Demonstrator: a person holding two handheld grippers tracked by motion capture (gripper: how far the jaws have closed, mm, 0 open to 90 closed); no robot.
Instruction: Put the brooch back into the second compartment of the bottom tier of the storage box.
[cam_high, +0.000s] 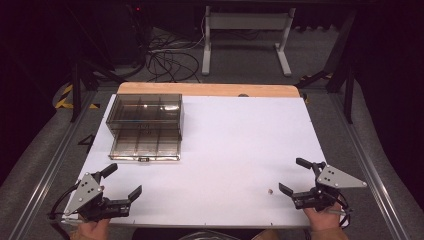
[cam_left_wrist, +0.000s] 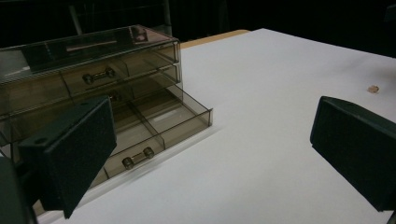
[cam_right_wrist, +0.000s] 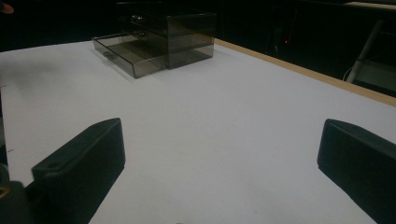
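The left gripper (cam_high: 122, 181) is held at the near left corner of the table (cam_high: 240, 130), its jaws spread wide with nothing between them, and the hand (cam_high: 90, 230) behind it is seen at the bottom edge of the high view. In the left gripper view the same wide gap is shown, bare white tabletop lying between the two black jaws. Ahead of this gripper, toward the far left part of the table, a smoky transparent drawer box (cam_high: 146, 112) is placed; it is well apart from the jaws. Its lowest drawer (cam_high: 145, 146) is pulled out toward the person, and its divided compartments are seen from above. In the left gripper view a small metal handle (cam_left_wrist: 138, 157) is visible on the front of the open drawer (cam_left_wrist: 154, 126), and another handle (cam_left_wrist: 99, 75) on a closed drawer higher up. The right gripper (cam_high: 294, 176) is held at the near right corner, likewise opened wide and empty, with the hand (cam_high: 324, 222) beneath it. A tiny brownish object (cam_high: 270, 190) lies on the tabletop just beside this gripper, to its left; what it is cannot be told. From the right gripper view the drawer box (cam_right_wrist: 163, 35) is seen far off across the white surface (cam_right_wrist: 210, 116), well apart from the jaws.
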